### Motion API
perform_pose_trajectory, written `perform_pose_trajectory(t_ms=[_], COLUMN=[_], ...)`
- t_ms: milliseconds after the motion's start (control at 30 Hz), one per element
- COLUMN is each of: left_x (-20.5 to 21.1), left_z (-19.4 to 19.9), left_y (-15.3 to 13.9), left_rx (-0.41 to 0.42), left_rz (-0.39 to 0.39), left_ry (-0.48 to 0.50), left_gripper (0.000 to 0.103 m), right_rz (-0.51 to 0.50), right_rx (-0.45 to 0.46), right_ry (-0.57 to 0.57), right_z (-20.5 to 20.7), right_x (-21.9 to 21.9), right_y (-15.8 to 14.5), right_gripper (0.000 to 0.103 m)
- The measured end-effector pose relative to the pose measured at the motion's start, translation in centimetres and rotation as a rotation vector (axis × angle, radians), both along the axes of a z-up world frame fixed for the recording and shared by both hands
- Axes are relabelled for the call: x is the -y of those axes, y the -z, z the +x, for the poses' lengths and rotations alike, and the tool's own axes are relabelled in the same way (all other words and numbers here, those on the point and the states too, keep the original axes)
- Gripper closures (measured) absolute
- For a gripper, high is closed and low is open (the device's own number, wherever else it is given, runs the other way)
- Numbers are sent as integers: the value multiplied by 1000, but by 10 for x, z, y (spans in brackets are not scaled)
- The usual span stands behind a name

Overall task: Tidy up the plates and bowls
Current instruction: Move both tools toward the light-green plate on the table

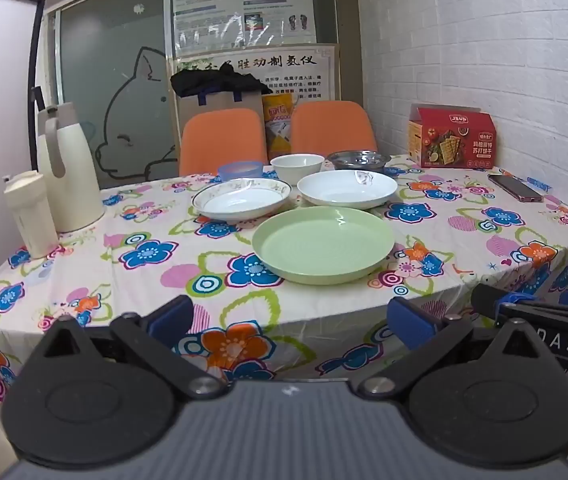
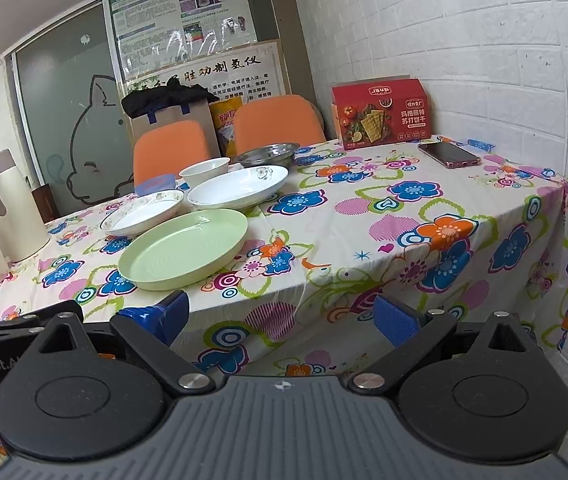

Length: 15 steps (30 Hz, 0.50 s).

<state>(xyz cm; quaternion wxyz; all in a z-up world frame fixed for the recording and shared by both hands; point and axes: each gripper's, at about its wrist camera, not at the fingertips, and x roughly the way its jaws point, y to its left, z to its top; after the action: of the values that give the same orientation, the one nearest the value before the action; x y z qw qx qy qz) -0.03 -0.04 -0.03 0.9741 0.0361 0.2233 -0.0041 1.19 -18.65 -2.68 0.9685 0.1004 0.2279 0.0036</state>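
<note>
A pale green plate (image 1: 323, 244) (image 2: 183, 249) lies nearest on the flowered tablecloth. Behind it sit a gold-rimmed white plate (image 1: 241, 198) (image 2: 143, 212) on the left and a plain white plate (image 1: 347, 188) (image 2: 238, 187) on the right. Further back stand a blue plastic bowl (image 1: 240, 169) (image 2: 155, 183), a white bowl (image 1: 297, 167) (image 2: 205, 171) and a steel bowl (image 1: 358, 159) (image 2: 268, 152). My left gripper (image 1: 290, 320) is open and empty, short of the table's front edge. My right gripper (image 2: 282, 318) is likewise open and empty beside it.
Two cream flasks (image 1: 66, 168) (image 1: 30, 214) stand at the table's left. A red cracker box (image 1: 450, 138) (image 2: 380, 114) and a phone (image 1: 515, 187) (image 2: 449, 155) lie at the right by the brick wall. Two orange chairs (image 1: 222, 140) (image 1: 332, 126) stand behind the table.
</note>
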Motion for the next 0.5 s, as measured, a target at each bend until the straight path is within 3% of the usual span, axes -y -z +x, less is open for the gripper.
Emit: perform_pose_trajectory(t_ms=[500], left_x=[-1], left_z=[-1], left_y=[5], left_rx=[-11], left_rz=[-1], left_ry=[-5], left_gripper=[0], right_rz=[-5], right_rx=[-13], right_ry=[-7], right_z=[1], right_x=[-1], right_y=[3], right_gripper=[17])
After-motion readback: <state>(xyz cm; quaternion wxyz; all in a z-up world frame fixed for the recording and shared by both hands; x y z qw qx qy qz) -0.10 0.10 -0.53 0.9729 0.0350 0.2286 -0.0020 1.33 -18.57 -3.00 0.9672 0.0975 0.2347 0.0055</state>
